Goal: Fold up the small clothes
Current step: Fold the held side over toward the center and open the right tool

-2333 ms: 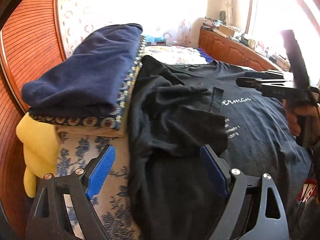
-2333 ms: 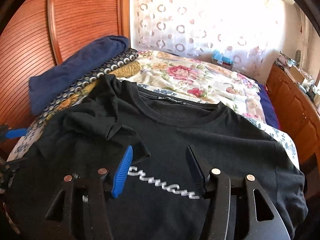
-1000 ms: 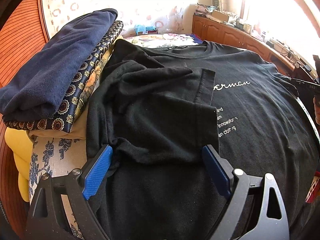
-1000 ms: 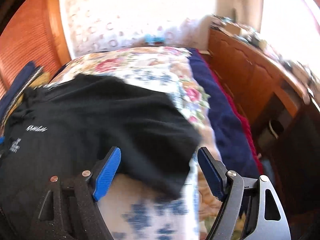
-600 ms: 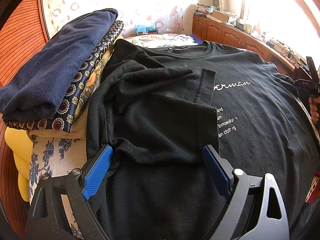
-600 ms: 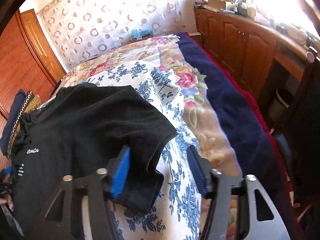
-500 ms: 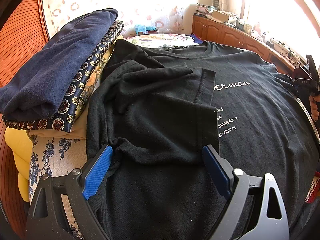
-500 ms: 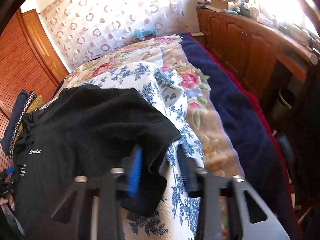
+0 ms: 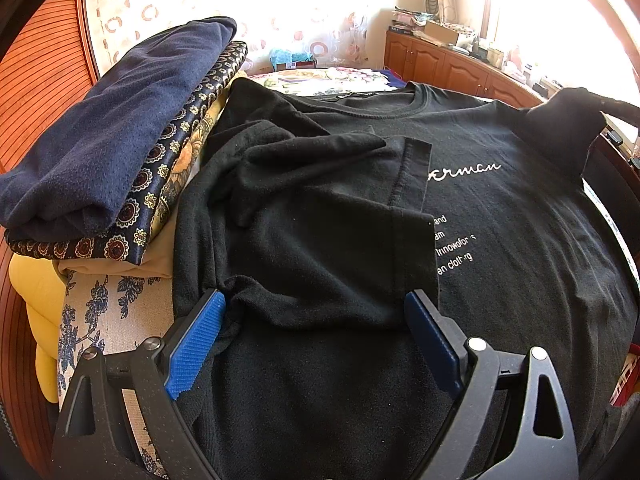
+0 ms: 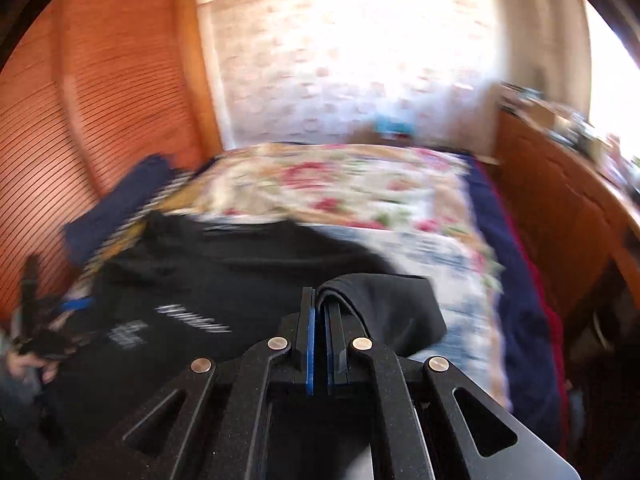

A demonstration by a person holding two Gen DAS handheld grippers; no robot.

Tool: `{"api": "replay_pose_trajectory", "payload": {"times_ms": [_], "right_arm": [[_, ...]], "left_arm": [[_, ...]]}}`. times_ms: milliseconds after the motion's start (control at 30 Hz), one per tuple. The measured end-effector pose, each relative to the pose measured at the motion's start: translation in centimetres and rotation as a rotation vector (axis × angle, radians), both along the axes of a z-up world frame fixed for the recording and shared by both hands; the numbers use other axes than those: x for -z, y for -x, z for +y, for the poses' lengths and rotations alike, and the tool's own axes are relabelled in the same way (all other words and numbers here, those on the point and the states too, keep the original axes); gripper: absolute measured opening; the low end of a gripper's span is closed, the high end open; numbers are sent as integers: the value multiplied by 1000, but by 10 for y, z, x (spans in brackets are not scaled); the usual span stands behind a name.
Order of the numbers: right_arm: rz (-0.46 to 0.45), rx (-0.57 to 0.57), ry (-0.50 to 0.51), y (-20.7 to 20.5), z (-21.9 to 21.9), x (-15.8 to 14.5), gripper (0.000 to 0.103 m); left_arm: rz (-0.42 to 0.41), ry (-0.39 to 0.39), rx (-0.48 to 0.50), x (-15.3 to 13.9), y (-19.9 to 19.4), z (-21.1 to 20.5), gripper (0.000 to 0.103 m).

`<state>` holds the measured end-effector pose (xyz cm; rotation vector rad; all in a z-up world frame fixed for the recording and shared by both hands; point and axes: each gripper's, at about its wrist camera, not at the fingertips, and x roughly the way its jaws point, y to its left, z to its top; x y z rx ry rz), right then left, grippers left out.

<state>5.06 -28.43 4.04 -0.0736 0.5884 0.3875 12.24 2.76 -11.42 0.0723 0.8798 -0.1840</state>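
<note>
1. Nearest me, the left gripper (image 9: 312, 336) sits low over the black T-shirt (image 9: 500, 208), its blue pads well apart and gripping nothing. The already folded-in left sleeve (image 9: 328, 248) lies between them at twelve o'clock, with its bunched lower edge touching the pad at nine o'clock.

2. The shirt lies flat, print up, across the flowered bedspread (image 10: 360, 184), collar at the far end and hem toward the grippers, so its long axis runs from six to twelve o'clock.

3. The right gripper (image 10: 318, 312) has its jaws pressed together on the right sleeve (image 10: 384, 304), pinching the cuff. From the left camera that sleeve (image 9: 568, 128) stands lifted off the bed at about two o'clock.

4. I judge the coming move to be carrying this sleeve toward nine o'clock, across the chest print, to mirror the other. The right gripper is the nearer one and already has it.

5. Further off, at ten o'clock, a stack of folded blankets (image 9: 120, 152) lies just beside the shirt's left shoulder.
</note>
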Motion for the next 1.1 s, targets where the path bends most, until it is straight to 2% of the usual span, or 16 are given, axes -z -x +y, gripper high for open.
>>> {"api": "replay_pose_trajectory", "payload": {"times_ms": [33,67,100,133,300,467,600,667,700,733,900,967,1033,1067,1100], "right_arm": [[2,-38,7,5,11,0,24],[-3,-70,19,12,19,0,35],[-13,-87,16,19,24,1,51],[-19,-98,3,22,25,2,56],[7,-28,32,13,7,14,56],[93,54,64,-5,-9,35,56],[177,111,53,-22,-20,56,56],[208,121,45,-29,-20,61,54],[219,117,39,-38,-15,65,47],[225,114,37,-40,-13,67,46],[240,95,64,-49,1,61,39],[243,96,90,-62,3,70,30],[236,101,113,-66,2,69,10],[231,98,113,-67,4,67,5],[225,85,96,-69,4,63,4]], "left_arm": [[0,0,0,0,0,0,92],[0,0,0,0,0,0,92],[0,0,0,0,0,0,92],[0,0,0,0,0,0,92],[0,0,0,0,0,0,92],[0,0,0,0,0,0,92],[0,1,0,0,0,0,92],[0,1,0,0,0,1,92],[0,1,0,0,0,0,92],[0,1,0,0,0,0,92],[0,1,-1,0,0,0,92],[0,1,-1,0,0,1,92],[0,1,-1,0,0,1,92],[-1,1,-1,0,0,1,92],[-1,1,-1,0,0,0,92]]}}
